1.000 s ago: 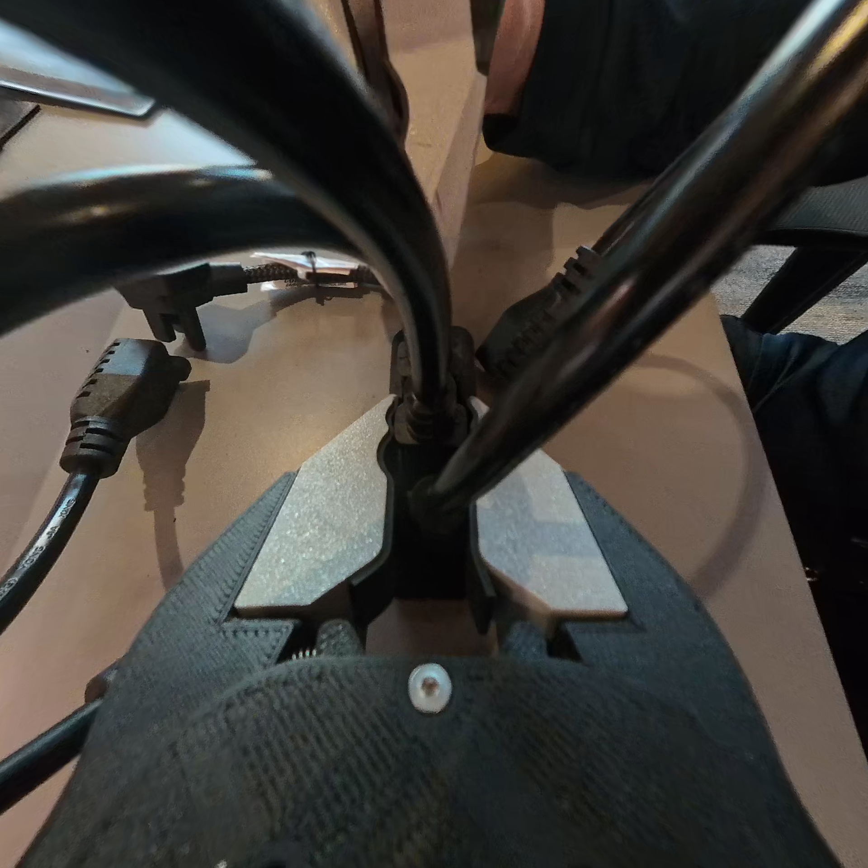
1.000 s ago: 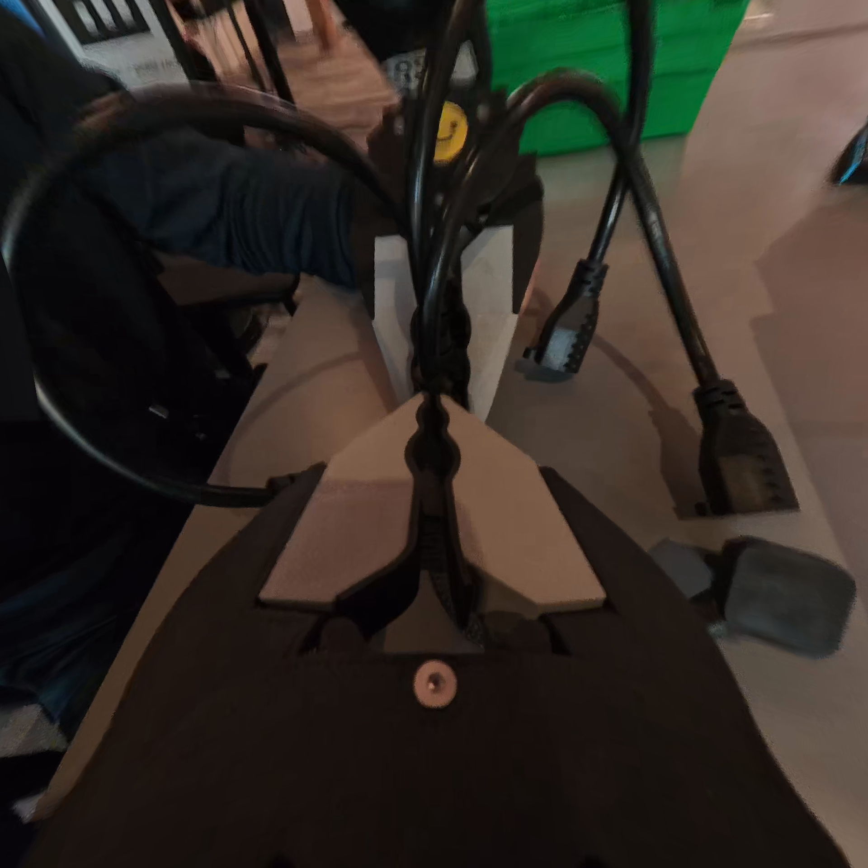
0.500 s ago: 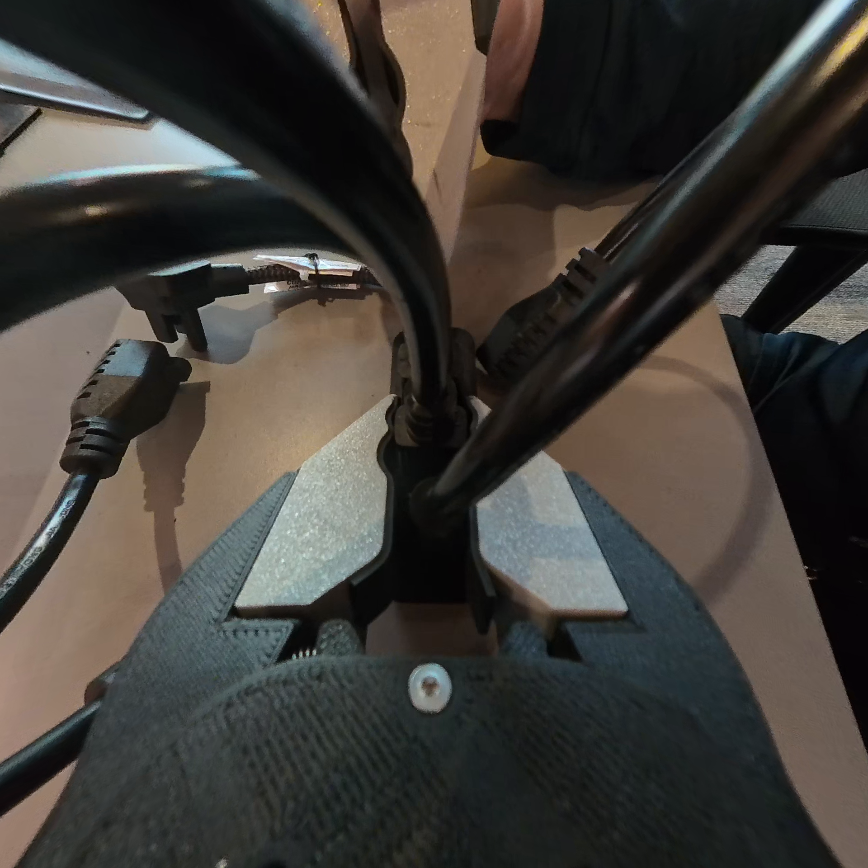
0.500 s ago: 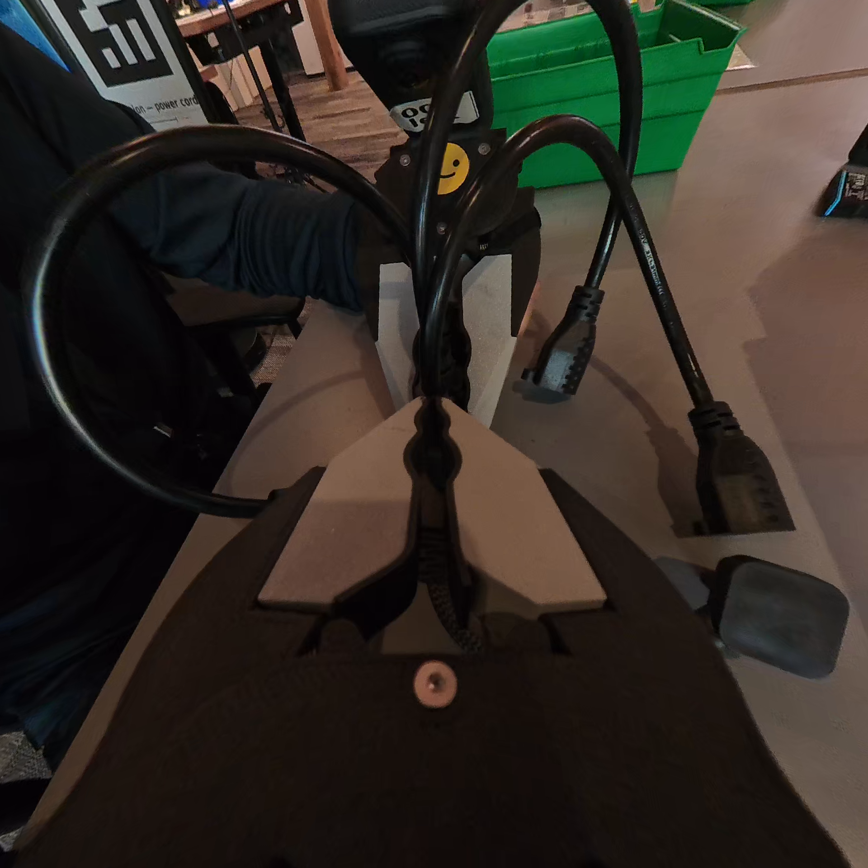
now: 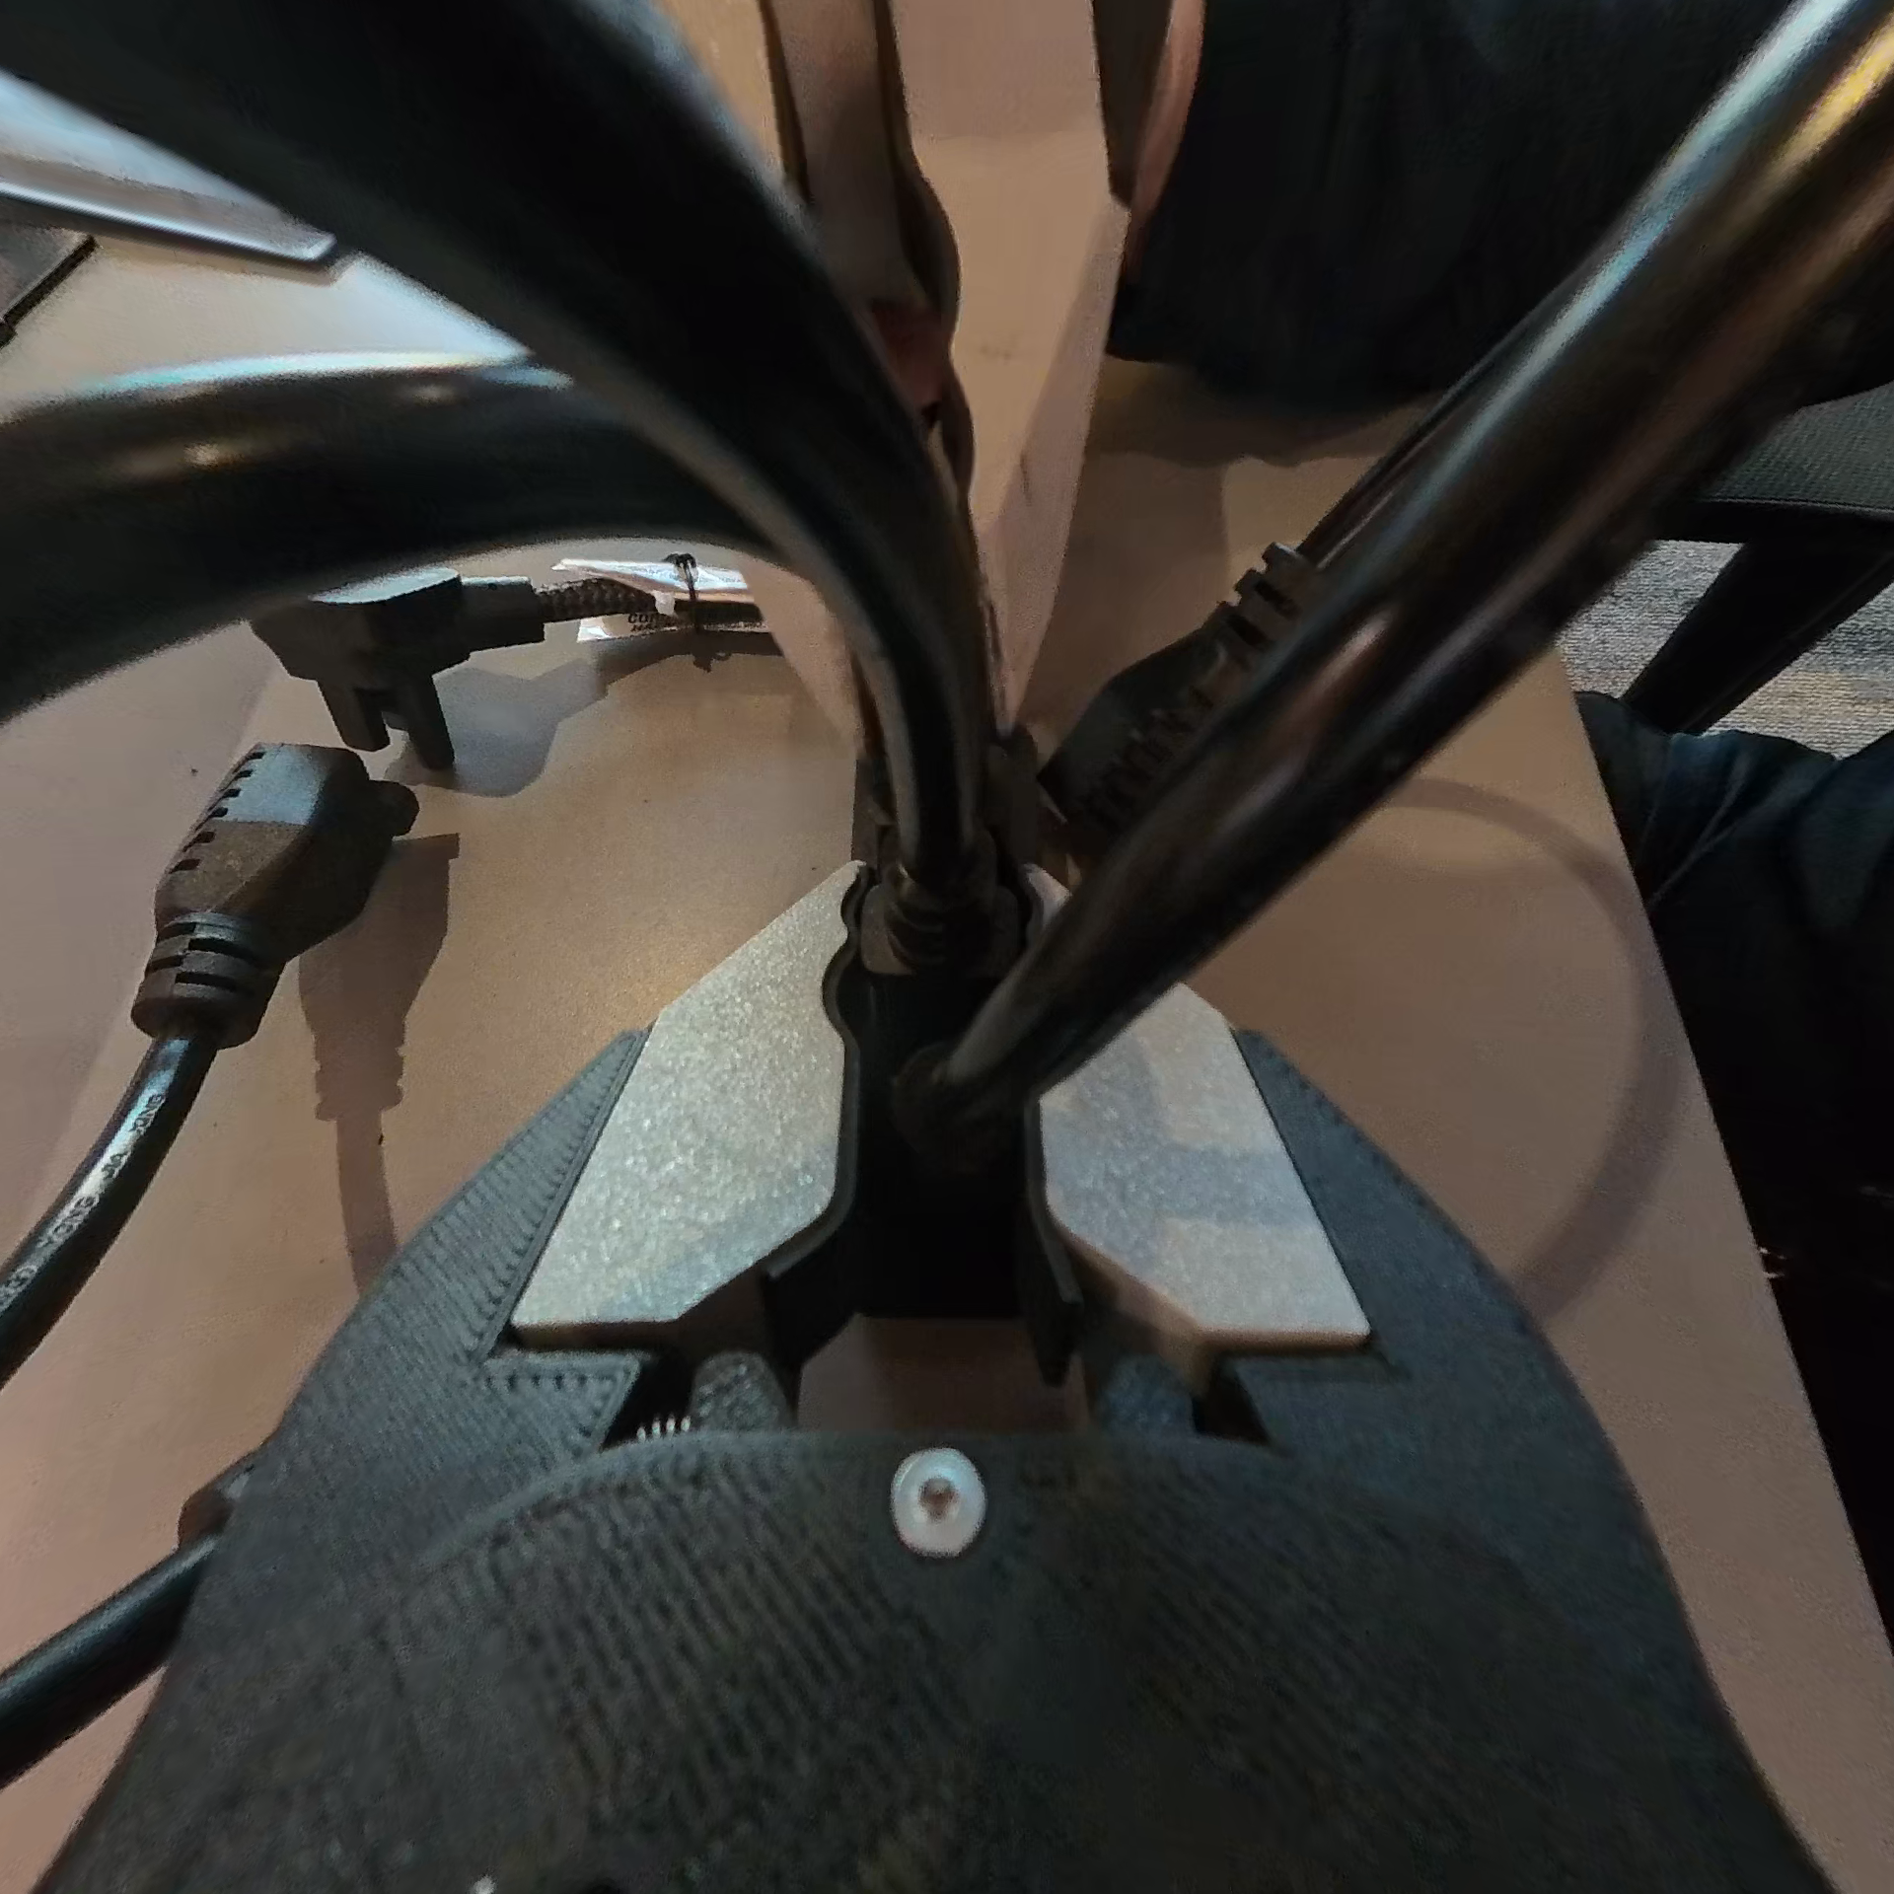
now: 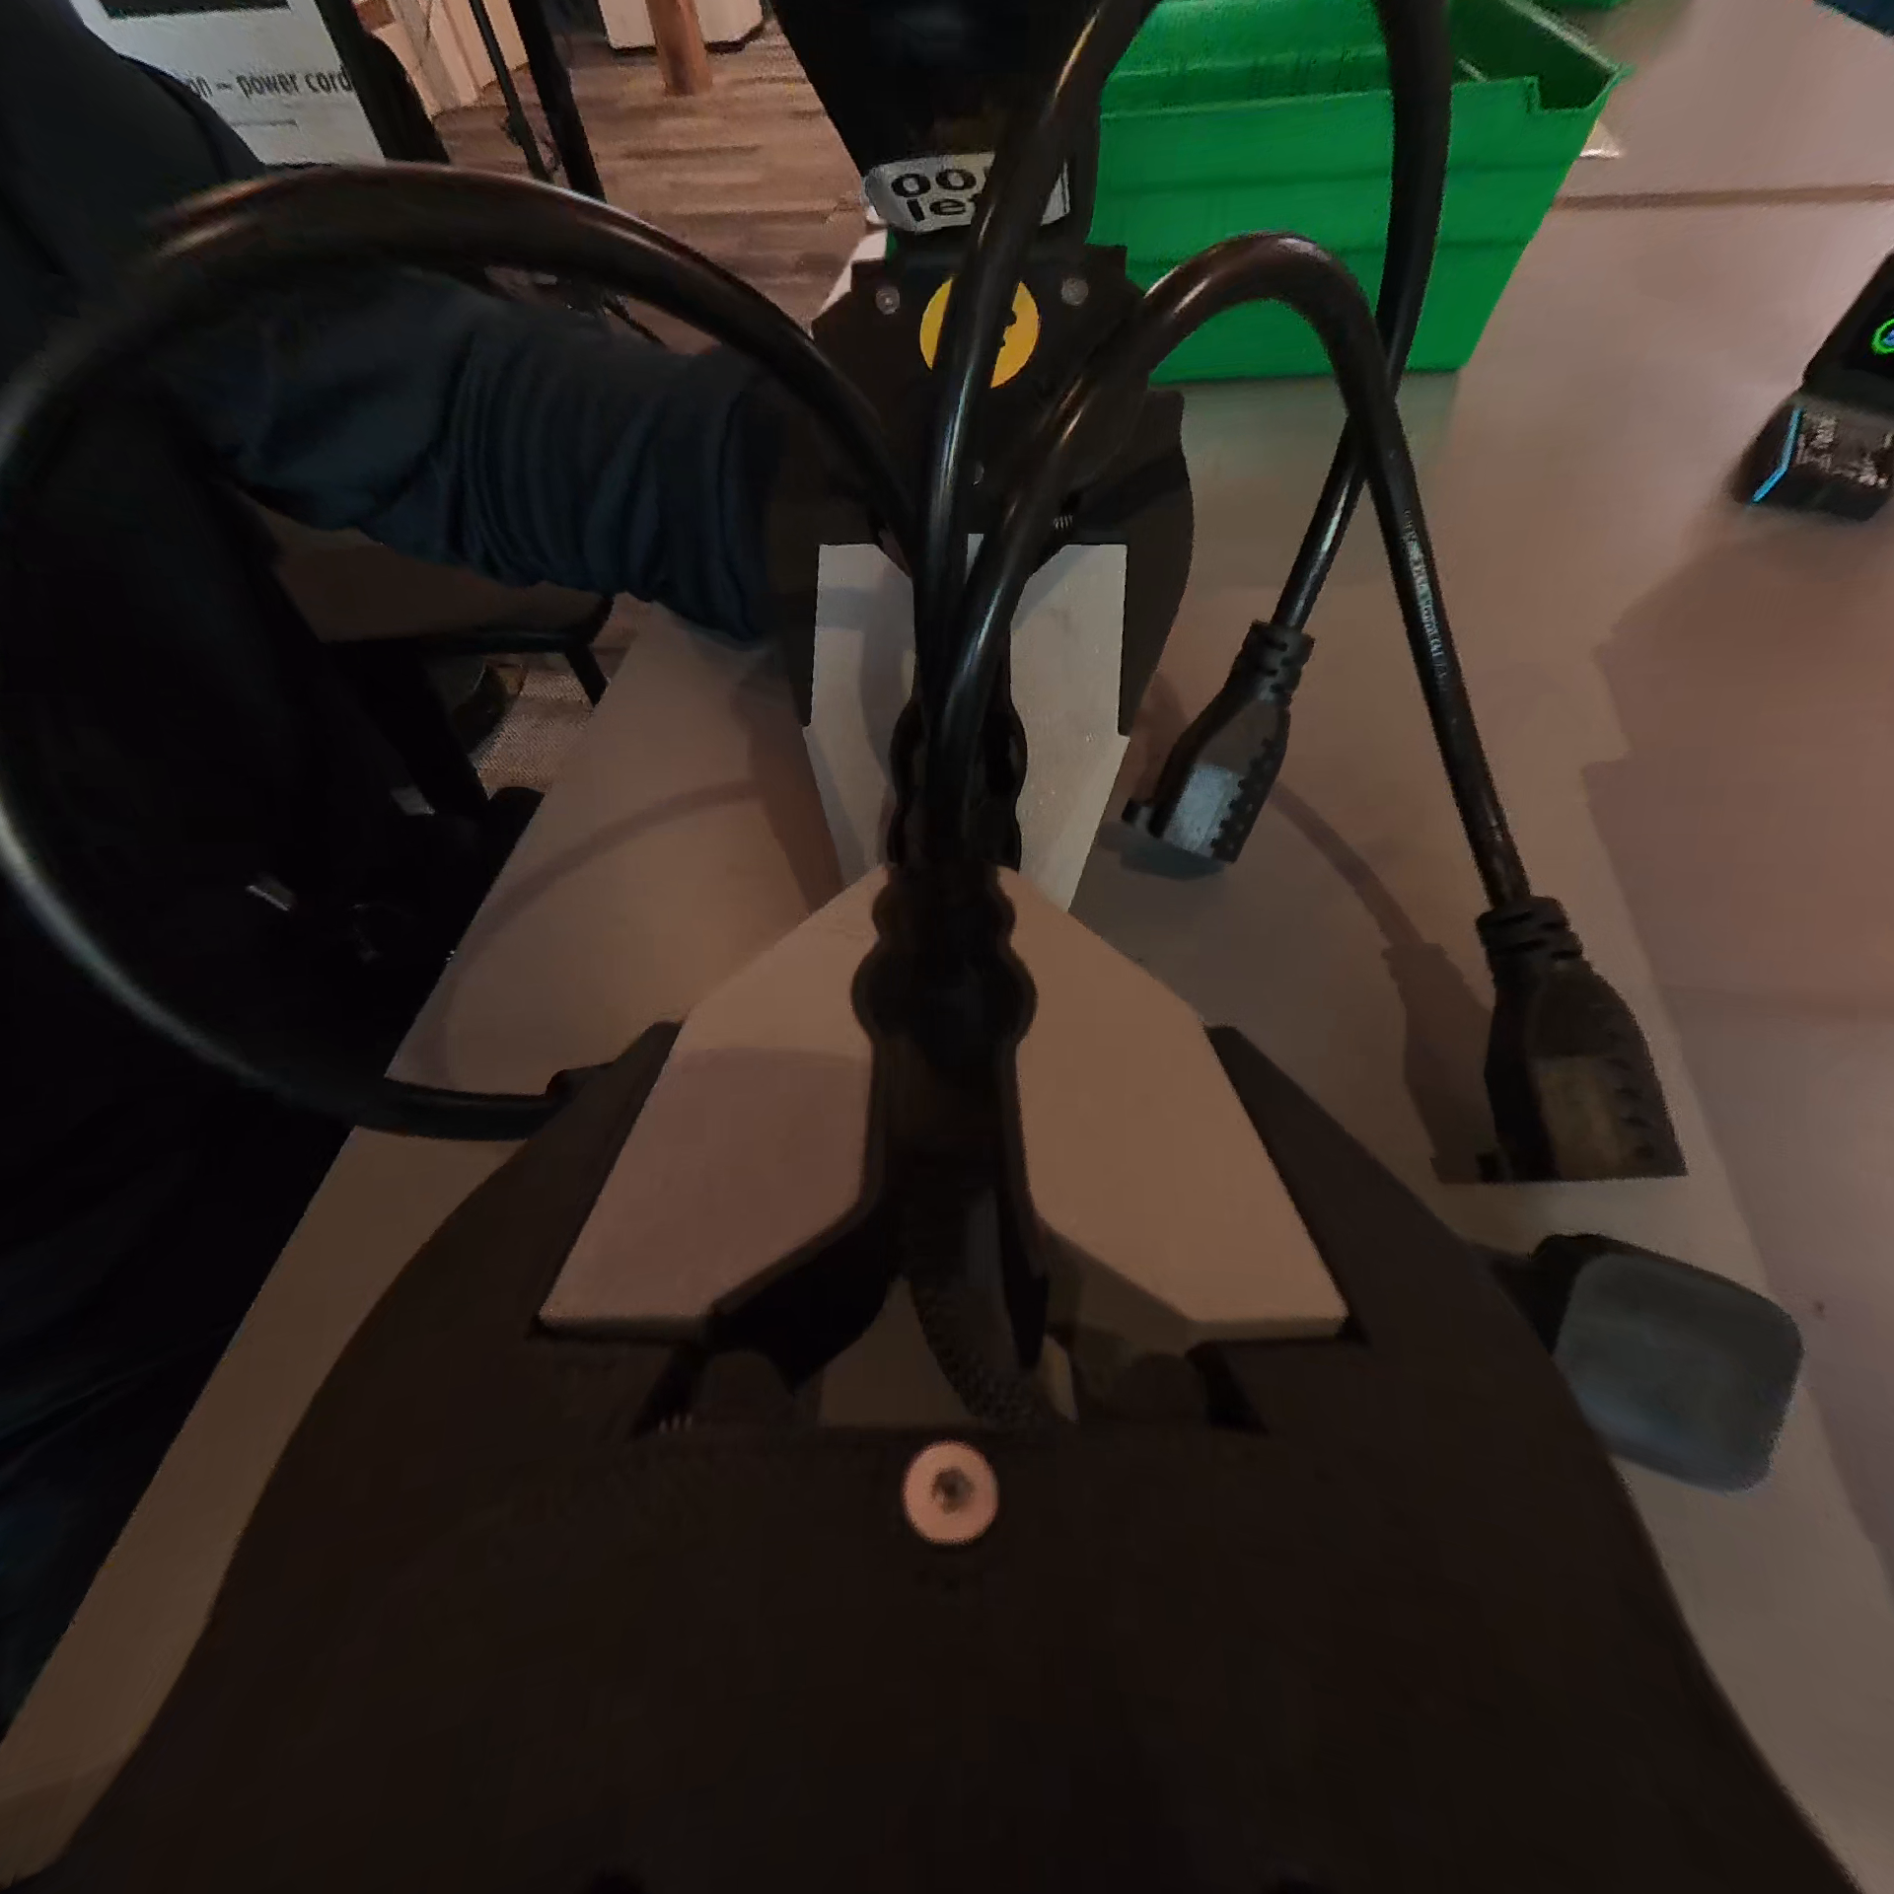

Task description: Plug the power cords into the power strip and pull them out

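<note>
Power strip: black, mid-table, pinched between my left gripper at its far end and right gripper near. Cords seated, I judge; next, release one gripper, pull a plug.

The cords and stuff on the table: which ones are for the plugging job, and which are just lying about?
For the job:
- black cord bundle, clamped by the left gripper and the right gripper
- loose black cord ends
- flat plug on a braided cord

Just lying about:
- green bin
- small dark device with lit edges

No power strip body shows clearly.
</note>
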`<action>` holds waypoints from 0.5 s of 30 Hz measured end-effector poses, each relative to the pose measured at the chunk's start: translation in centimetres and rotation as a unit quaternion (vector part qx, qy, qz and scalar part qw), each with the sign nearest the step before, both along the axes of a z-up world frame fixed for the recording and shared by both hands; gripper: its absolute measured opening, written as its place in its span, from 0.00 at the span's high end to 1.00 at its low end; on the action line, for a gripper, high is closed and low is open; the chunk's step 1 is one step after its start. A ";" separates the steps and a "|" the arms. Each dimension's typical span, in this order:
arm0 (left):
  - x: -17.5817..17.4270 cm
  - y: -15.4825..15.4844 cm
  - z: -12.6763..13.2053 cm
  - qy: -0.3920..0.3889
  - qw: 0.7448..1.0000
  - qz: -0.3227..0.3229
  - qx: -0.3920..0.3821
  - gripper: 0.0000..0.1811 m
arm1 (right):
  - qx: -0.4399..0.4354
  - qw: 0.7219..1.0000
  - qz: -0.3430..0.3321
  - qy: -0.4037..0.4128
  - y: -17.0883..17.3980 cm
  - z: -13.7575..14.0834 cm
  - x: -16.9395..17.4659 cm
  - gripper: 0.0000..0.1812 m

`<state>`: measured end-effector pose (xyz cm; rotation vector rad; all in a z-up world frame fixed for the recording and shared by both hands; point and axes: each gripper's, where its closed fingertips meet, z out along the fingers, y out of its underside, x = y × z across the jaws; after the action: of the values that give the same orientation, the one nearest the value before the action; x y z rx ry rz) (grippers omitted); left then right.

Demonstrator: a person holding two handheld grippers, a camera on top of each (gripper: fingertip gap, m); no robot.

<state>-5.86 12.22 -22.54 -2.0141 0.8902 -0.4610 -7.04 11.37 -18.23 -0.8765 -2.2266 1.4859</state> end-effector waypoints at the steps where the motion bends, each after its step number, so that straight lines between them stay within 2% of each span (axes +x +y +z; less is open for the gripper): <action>1: 0.0 0.0 0.0 0.000 1.000 0.000 0.000 0.86 | 0.006 1.000 0.000 -0.004 -0.2 -0.3 -0.1 0.93; 15: 0.1 0.2 0.0 -0.001 1.000 0.002 0.003 0.86 | 0.043 0.999 -0.003 0.001 0.1 -0.8 0.1 0.93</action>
<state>-5.72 12.37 -22.54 -2.0093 0.8852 -0.4571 -6.91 11.47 -19.04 -0.8540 -2.2654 1.3754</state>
